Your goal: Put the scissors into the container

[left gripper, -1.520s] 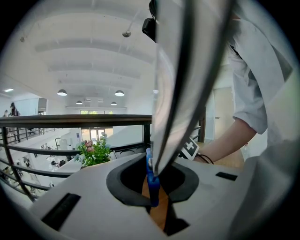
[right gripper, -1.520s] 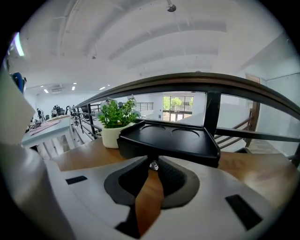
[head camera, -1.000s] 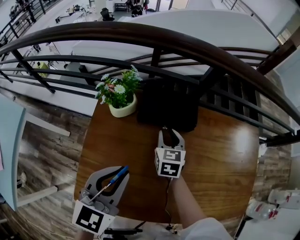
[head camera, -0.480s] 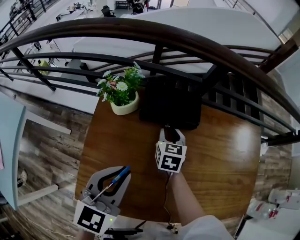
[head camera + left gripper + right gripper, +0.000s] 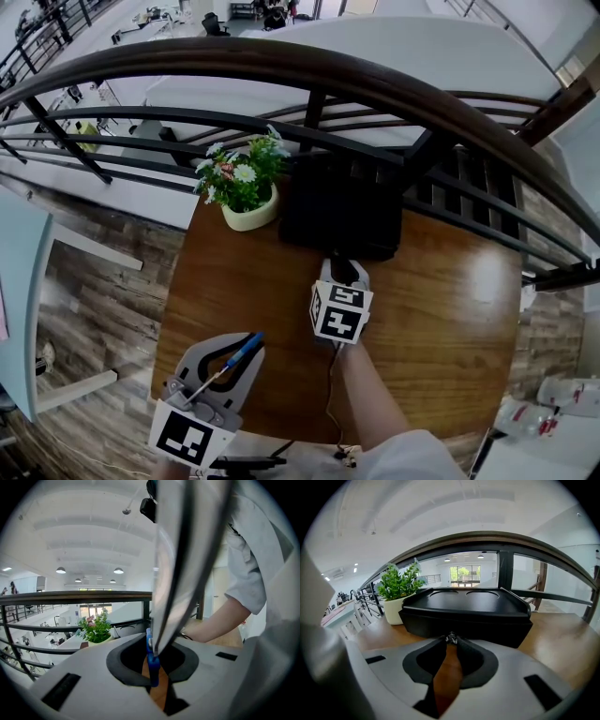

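Observation:
The scissors [image 5: 225, 367] have a blue handle [image 5: 151, 663] and silver blades [image 5: 180, 559]. My left gripper [image 5: 231, 361] is shut on the handle, low over the table's near left part. The blades slant back toward its marker cube and loom large in the left gripper view. The black container [image 5: 339, 208] stands at the table's far edge with its lid [image 5: 466, 600] down. My right gripper [image 5: 343, 269] is at the middle of its front wall, jaws together on a small metal tab [image 5: 451, 638].
A white pot with a green flowering plant [image 5: 242, 184] stands just left of the container. A dark curved railing [image 5: 309, 80] runs behind the round wooden table [image 5: 441, 309]. A person's bare forearm [image 5: 367, 394] reaches to the right gripper.
The view shifted slightly; both grippers keep their places and the scissors stay in the left one.

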The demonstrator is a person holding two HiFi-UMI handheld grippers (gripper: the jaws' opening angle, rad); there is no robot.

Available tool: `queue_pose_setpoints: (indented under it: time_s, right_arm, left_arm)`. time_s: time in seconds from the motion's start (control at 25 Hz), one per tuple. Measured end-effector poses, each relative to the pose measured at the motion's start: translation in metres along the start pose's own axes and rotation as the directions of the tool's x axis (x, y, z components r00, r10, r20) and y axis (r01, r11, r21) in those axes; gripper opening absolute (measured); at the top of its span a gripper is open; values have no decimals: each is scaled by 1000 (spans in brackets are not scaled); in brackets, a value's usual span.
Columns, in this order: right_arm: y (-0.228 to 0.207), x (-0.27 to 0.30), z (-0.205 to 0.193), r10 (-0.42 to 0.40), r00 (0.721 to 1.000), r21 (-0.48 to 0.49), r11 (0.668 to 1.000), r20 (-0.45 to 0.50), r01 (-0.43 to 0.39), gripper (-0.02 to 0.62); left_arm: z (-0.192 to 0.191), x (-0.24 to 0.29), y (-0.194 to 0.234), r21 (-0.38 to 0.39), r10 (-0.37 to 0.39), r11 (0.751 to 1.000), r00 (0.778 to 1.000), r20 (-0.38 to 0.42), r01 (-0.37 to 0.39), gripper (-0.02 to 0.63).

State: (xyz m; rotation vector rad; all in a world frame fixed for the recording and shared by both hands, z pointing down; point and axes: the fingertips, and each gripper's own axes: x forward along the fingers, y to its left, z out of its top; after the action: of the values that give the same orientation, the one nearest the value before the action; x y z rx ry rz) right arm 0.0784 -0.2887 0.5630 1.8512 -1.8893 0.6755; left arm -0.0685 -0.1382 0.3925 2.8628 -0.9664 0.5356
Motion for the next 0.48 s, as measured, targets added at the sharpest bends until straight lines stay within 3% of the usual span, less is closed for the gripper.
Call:
queue_pose_setpoints:
  time_s: [0.48]
  right_arm:
    - [5, -11, -6, 1, 1000, -5, 1000, -2, -1, 94]
  left_arm:
    - [2, -1, -2, 15, -16, 1000, 1000, -3, 16, 55]
